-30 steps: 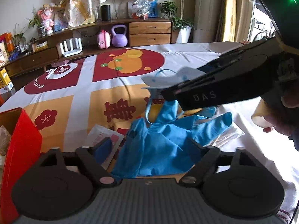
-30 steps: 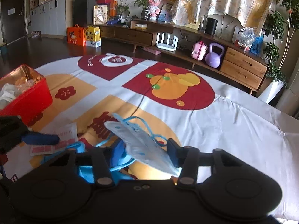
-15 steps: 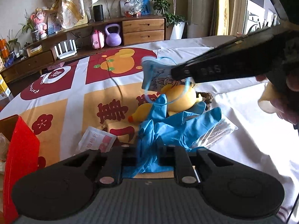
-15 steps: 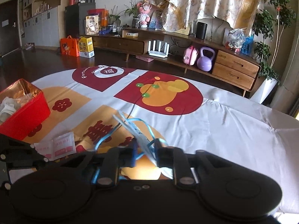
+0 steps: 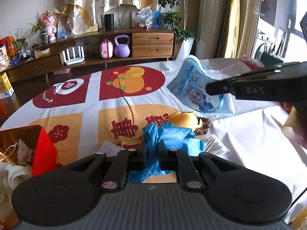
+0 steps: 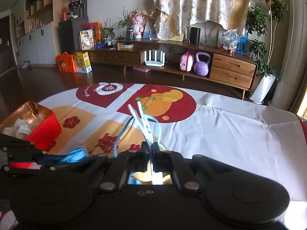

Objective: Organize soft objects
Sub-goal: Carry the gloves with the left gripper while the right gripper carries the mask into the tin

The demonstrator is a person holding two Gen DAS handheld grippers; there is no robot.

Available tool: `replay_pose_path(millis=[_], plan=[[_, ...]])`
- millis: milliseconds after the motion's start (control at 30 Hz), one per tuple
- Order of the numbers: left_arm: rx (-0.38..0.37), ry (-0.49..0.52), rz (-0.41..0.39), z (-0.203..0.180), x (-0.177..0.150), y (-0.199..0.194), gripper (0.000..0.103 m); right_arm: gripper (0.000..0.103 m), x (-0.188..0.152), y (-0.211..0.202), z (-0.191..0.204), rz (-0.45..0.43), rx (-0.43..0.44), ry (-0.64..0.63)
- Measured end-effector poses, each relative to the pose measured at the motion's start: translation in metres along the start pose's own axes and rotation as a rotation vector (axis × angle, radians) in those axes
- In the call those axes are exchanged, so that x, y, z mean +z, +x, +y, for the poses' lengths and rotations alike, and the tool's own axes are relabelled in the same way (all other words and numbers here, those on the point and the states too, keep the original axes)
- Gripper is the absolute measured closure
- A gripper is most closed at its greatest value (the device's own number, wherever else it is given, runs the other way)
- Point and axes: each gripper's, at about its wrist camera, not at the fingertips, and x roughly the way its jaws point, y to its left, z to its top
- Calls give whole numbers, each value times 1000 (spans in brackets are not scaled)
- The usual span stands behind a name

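Observation:
My left gripper [image 5: 151,153] is shut on a blue rubber glove [image 5: 168,136], whose crumpled body hangs just past the fingertips over the patterned tablecloth [image 5: 119,103]. A yellow plush toy [image 5: 183,119] lies on the cloth right behind the glove. My right gripper [image 6: 150,149] is shut on a light blue face mask [image 6: 143,120], seen edge-on with its ear loops dangling. In the left wrist view that mask [image 5: 197,90] hangs in the air from the right gripper [image 5: 210,89], above and right of the plush toy.
A red box [image 5: 43,149] with pale soft items inside stands at the table's left edge, also visible as the red box [image 6: 45,128]. A small paper packet [image 5: 110,149] and a clear plastic bag [image 5: 214,145] lie by the glove. A low wooden cabinet [image 6: 191,63] runs along the far wall.
Both grippers closed, the left on the glove, the right on the mask. Both then rose; the mask lifted off the pile and swung right, uncovering the yellow plush toy.

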Motion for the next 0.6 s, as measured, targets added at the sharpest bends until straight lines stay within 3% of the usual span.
replay_pose_path(millis=[600], plan=[[44,-72,-52,27,-3,-77,92,99,-7,-73,53,39,84,50]])
